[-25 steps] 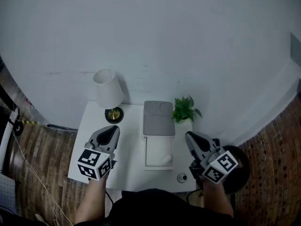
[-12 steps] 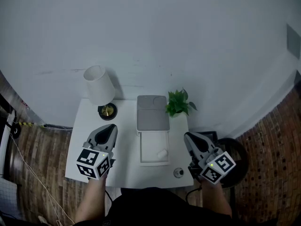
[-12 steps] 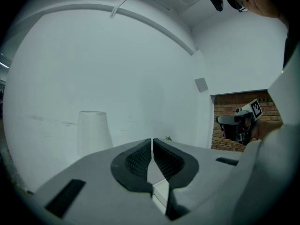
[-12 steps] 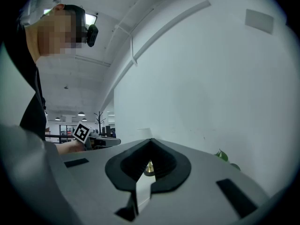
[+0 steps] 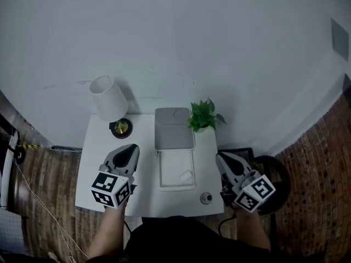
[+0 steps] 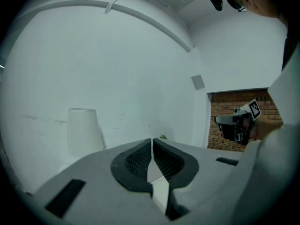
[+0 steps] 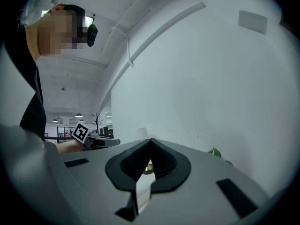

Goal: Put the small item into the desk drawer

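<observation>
The small item already lies in the open drawer on the table; left tool and right tool flank the drawer, both closed tight, gripping nothing; pushing the drawer shut seems all that remains.

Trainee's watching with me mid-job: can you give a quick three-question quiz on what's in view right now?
1. True or false: the drawer is open.
2. Where is the small item? A in the drawer; B beside the lamp; C under the plant.
3. Fill in: the left gripper and right gripper are both empty and ____ (open or shut).

Key: 1 true; 2 A; 3 shut.
</observation>
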